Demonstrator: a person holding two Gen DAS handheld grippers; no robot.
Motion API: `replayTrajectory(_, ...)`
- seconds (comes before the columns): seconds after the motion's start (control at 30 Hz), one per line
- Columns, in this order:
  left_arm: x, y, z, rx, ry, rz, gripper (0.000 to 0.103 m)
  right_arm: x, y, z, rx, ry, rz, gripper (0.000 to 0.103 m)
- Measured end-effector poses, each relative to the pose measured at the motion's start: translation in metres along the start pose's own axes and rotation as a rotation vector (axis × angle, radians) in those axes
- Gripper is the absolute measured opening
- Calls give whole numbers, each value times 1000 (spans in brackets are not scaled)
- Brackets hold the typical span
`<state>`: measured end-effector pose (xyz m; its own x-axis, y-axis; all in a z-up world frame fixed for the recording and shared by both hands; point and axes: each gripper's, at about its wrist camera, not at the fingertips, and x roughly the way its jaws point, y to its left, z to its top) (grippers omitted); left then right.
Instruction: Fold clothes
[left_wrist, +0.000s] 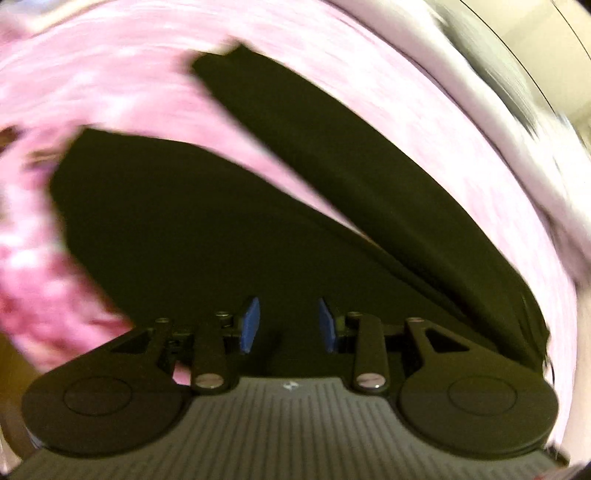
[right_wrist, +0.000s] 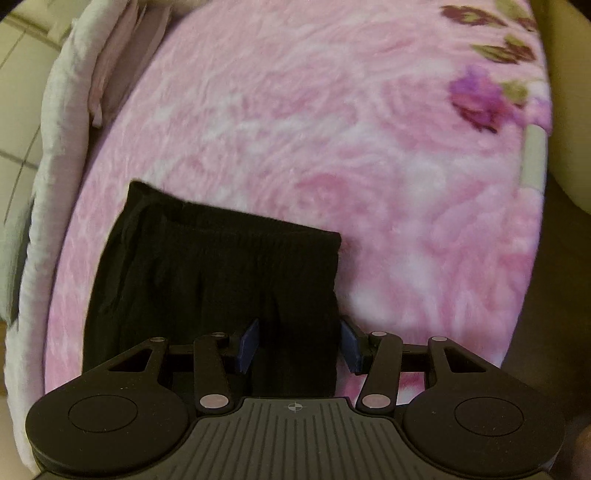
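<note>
A black garment (right_wrist: 210, 280) is seen spread on a pink floral blanket (right_wrist: 369, 166), at its near left part. The right claw (right_wrist: 299, 345) is held apart above the garment's near edge. The left claw (left_wrist: 289, 325) is likewise held apart over the dark fabric, gripping nothing.

My black trousers (right_wrist: 210, 280) are thin matt cloth, gathered into ribs at the waistband. The pink blanket (right_wrist: 332, 147) under them looks plush and fuzzy. My right gripper (right_wrist: 299, 345) is matt black plastic with dull blue pads (right_wrist: 248, 343) and shiny metal screws.
</note>
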<state>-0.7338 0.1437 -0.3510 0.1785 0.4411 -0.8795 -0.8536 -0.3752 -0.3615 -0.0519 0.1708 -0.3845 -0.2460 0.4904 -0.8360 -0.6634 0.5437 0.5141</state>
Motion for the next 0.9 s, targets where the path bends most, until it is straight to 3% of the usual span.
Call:
replayTrajectory(0.2,-21,91,14,-223,-101,80,35,-10,-7,-21,63,-45,21,50)
replayTrajectory(0.4,-10,131,5,-523,-172,3,37,-10,-5,-27,58,-54,37,51)
replayTrajectory(0.47,-16,137,-3,-592,-213,-22,37,-5,-5,-22,64,-41,62,57)
replayTrajectory(0.57,-34,139,-21,-629,-297,-20,39,0,-5,-14,50,-5,72,57)
replayTrajectory(0.67,-34,143,-27,-657,-318,-14,42,1,-7,-8,34,29,87,57)
replayTrajectory(0.8,-17,142,-14,-604,-345,-16,42,4,-12,-6,46,45,110,57)
replayTrajectory(0.87,-7,141,-6,-578,-361,-20,38,4,-11,-5,26,51,106,57)
replayTrajectory(0.9,-5,141,-3,-584,-379,-32,25,4,-9,-5,12,55,103,56)
